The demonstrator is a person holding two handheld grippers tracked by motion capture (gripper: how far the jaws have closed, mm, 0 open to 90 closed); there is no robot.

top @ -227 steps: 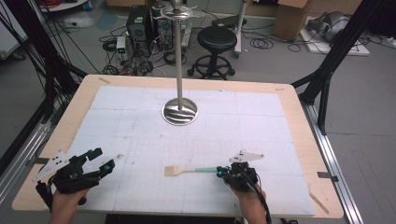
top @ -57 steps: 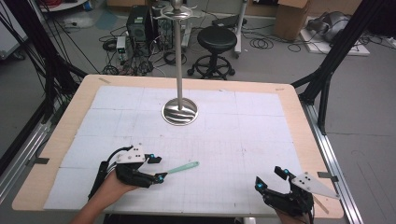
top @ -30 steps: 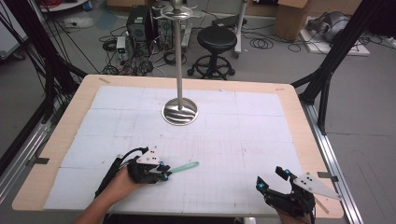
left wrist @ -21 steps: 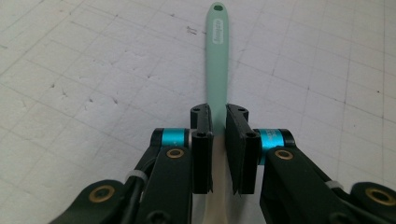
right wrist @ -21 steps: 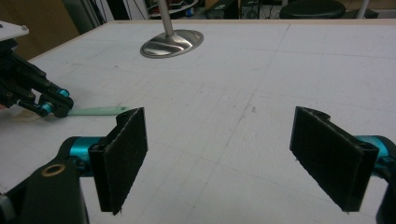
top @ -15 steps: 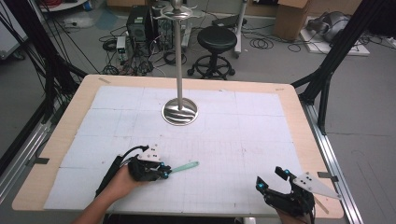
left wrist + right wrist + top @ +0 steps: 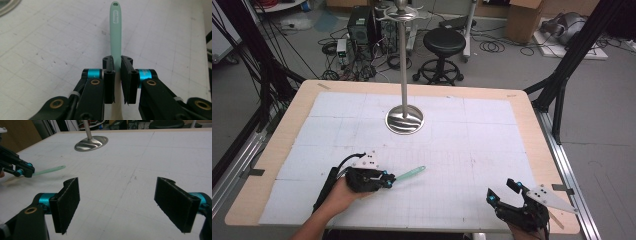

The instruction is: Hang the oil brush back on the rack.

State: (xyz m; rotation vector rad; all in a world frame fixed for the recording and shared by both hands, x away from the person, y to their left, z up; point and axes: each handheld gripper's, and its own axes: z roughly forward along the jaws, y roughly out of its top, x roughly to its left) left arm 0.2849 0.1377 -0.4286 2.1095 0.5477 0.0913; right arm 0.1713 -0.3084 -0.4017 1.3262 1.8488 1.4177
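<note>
A spatula with a mint-green handle [image 7: 411, 173] and a pale blade end sits in my left gripper [image 7: 388, 180] at the front left of the table. In the left gripper view the jaws are shut on the spatula [image 7: 115, 30] near where handle meets blade, and the handle sticks out past my left gripper [image 7: 117, 62] with its hang hole at the far tip. It stays low over the white mat. My right gripper [image 7: 501, 192] rests at the front right corner, open, and my right gripper [image 7: 125, 202] has nothing between its wide-set pads.
A metal stand [image 7: 404, 120] with a round base and a tall pole rises at the middle back of the mat; its base [image 7: 91, 143] shows in the right gripper view. The wooden table edge [image 7: 557, 165] runs close to the right gripper.
Several seconds ago the spatula lay by the right gripper at the front middle. Now the left gripper holds it, turned round, and the right gripper has moved to the front right corner.
</note>
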